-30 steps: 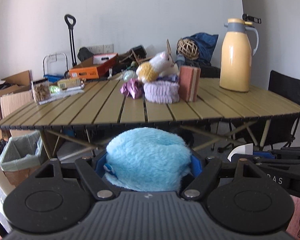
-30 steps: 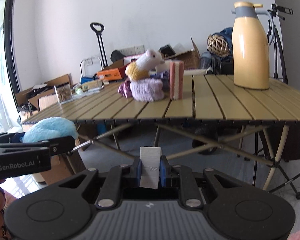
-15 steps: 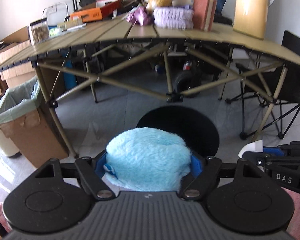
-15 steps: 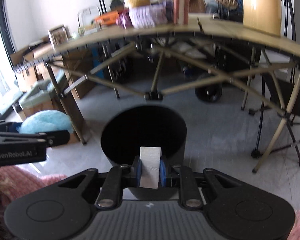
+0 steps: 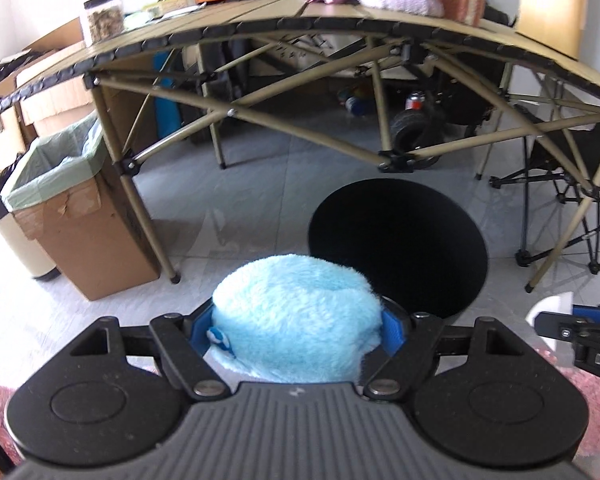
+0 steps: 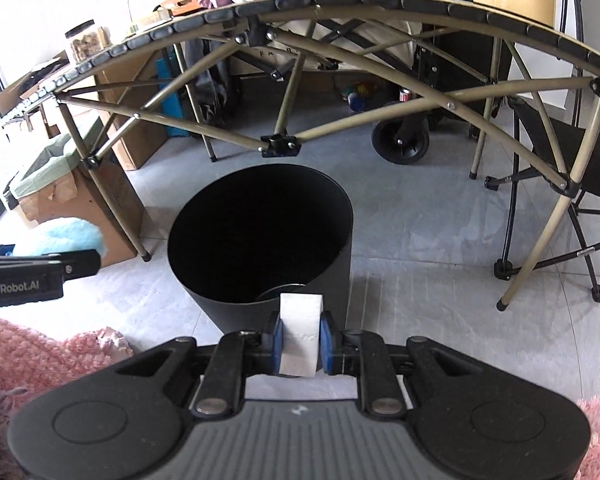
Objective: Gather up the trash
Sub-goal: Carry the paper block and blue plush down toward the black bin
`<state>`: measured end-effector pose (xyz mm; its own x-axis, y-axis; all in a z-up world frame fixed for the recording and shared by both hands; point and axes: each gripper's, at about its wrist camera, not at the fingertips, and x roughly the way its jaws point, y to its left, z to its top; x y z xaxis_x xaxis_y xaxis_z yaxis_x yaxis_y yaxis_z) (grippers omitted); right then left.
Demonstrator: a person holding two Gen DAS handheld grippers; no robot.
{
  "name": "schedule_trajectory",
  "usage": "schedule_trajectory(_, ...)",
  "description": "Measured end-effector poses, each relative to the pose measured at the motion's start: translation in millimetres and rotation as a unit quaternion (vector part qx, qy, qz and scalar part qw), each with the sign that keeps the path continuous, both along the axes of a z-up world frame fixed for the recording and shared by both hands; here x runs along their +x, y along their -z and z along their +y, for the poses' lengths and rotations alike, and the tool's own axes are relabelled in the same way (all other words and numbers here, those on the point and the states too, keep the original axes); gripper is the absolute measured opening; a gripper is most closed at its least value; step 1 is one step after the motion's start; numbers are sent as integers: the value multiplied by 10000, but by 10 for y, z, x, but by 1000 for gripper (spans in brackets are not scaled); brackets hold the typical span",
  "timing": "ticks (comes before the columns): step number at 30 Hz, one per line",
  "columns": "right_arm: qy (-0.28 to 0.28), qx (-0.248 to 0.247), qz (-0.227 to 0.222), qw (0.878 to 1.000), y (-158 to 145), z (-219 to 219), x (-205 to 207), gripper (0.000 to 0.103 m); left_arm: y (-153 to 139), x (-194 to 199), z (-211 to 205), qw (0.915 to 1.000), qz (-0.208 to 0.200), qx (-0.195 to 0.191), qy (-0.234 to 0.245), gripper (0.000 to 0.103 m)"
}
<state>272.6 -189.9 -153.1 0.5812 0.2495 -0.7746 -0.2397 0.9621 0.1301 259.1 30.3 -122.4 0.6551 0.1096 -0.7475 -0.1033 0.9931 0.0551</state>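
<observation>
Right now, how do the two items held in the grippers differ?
The fluffy light-blue plush item in the left gripper is bulky and soft, spreading its jaws wide; the flat white paper piece in the right gripper is thin and stiff-looking, jaws narrow. Both are near the black round bin.

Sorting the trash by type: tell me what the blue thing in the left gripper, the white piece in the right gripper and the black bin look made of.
Blue thing: plush synthetic fabric, judging by its long, fuzzy pile.
White piece: probably foam or stiff card; flat, matte, straight-edged, faintly grainy.
Black bin: smooth, thin-walled, dull sheen; plastic or painted metal, hard to tell.
</observation>
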Motion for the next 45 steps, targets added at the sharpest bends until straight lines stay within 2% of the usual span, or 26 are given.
schedule_trajectory(11,-72,-77,120,9999,41,98,202,18,103,204,173,9991,266,-60,-310,78)
schedule_trajectory(31,-460,-200,242,9985,28,672,935,18,40,573,343,9981,157,-21,-591,78)
schedule_trajectory(45,-556,-407,605,9958,138,1065,1427,18,41,863,469,9974,132,36,-709,78)
